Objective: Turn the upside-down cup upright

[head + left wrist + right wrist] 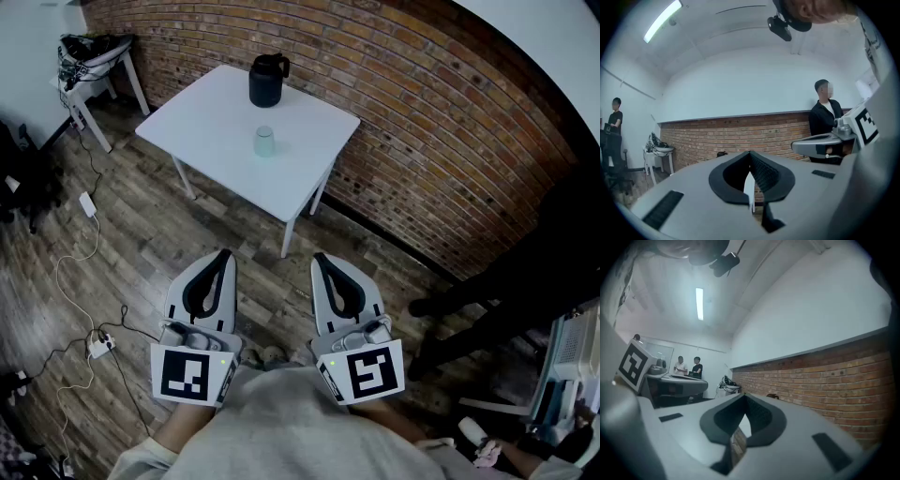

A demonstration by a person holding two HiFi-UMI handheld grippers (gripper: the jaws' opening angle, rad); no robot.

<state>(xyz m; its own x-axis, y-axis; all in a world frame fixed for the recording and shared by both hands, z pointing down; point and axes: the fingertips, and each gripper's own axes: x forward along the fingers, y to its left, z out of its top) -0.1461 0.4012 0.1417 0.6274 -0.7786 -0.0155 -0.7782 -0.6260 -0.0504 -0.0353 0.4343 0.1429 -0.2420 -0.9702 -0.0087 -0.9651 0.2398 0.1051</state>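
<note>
A pale green cup (265,142) stands upside down near the middle of a white square table (211,117) in the head view. Behind it sits a black jug with a handle (267,80). My left gripper (223,254) and right gripper (319,257) are held side by side close to my body, well short of the table, both pointing level toward it. Each is shut with nothing between its jaws. In the left gripper view the jaws meet at my left gripper (750,153); in the right gripper view they meet at my right gripper (743,394). The cup does not show in either gripper view.
A red brick wall (450,141) runs behind the table. A small white side table (94,70) with cables stands at the far left. Cables and a power strip (98,345) lie on the wooden floor. A person in black (825,119) stands to the right; other people stand farther off.
</note>
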